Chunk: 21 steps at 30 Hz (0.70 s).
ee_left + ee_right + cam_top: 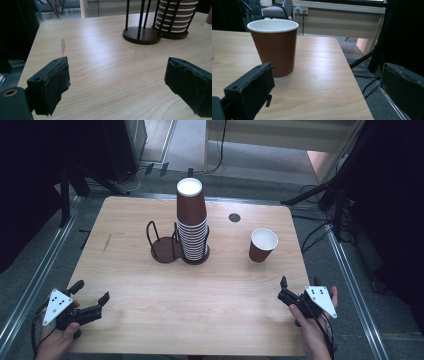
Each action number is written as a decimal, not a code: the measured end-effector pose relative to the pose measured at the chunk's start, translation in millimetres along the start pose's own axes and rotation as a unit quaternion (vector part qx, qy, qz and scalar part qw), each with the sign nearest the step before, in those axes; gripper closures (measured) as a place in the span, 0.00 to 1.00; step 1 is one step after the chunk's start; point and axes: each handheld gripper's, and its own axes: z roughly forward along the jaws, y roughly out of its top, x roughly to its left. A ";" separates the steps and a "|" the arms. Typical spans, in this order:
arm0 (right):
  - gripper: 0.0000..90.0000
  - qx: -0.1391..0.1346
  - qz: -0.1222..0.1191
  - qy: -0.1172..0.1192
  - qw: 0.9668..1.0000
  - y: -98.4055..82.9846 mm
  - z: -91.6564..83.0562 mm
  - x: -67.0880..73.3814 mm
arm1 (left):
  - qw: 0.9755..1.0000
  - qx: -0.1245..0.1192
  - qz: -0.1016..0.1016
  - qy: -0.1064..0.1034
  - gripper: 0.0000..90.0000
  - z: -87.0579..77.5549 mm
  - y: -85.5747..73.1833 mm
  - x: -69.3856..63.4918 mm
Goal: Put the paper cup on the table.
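Note:
A single brown ribbed paper cup [263, 244] with a white inside stands upright on the right part of the wooden table [225, 290]. A tall stack of the same cups [192, 220] sits in a black wire holder at the centre. My right gripper [281, 288] is near the table's right front edge, open and holding nothing. In the right gripper view the cup [274, 47] stands a little ahead, just beyond the left jaw of my right gripper [328, 70]. My left gripper [91, 291] rests at the front left, open and holding nothing [117, 67].
An empty black wire holder [162, 246] with a round base [141, 36] stands just left of the stacked cups [175, 17]. A dark round grommet [234, 217] is set in the table behind the single cup. The table's right edge [352, 82] drops to a floor with cables.

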 end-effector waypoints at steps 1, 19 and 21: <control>0.00 0.002 0.000 -0.002 1.000 -2.1 -1.0 -1.6 | 1.000 0.001 0.001 0.000 0.07 0.0 0.1 -0.1; 0.00 0.009 0.008 -0.004 1.000 -18.2 -24.4 -24.2 | 1.000 -0.002 -0.004 0.000 0.07 -0.2 -0.1 0.5; 0.00 0.010 0.005 -0.005 1.000 -19.2 -27.5 -26.9 | 1.000 -0.002 -0.004 0.000 0.07 -0.2 -0.1 0.5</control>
